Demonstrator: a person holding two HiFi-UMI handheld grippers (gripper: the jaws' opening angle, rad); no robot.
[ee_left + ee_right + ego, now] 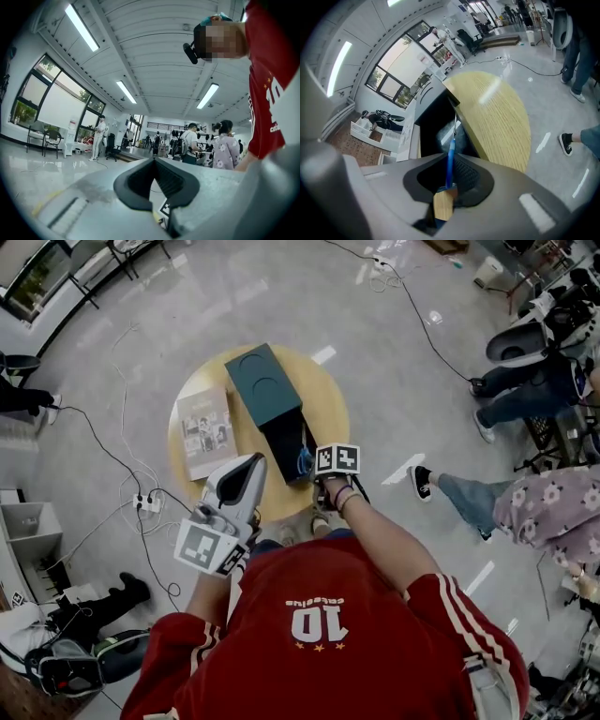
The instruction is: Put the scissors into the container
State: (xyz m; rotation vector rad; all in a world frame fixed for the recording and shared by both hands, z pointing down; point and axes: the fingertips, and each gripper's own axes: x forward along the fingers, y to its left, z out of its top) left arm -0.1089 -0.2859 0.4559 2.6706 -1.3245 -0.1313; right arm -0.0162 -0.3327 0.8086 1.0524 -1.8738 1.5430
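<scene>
The dark teal container [265, 382] lies on the round wooden table [330, 409], its lid swung back and its black inside [286, 442] open. My right gripper [312, 472] hangs at the box's near end, shut on the blue-handled scissors [304, 461]. In the right gripper view the scissors [452, 143] stand edge-on between the jaws of the right gripper [450, 160], blade pointing into the black container [433, 117]. My left gripper [251, 465] is raised over the table's front edge; the left gripper [153, 161] is shut on nothing and looks up at the ceiling.
A booklet [206, 432] lies on the table left of the container. A power strip [145, 504] and cables run over the floor at the left. Seated people's legs and shoes [420, 482] are at the right. The tabletop [497, 112] is right of the box.
</scene>
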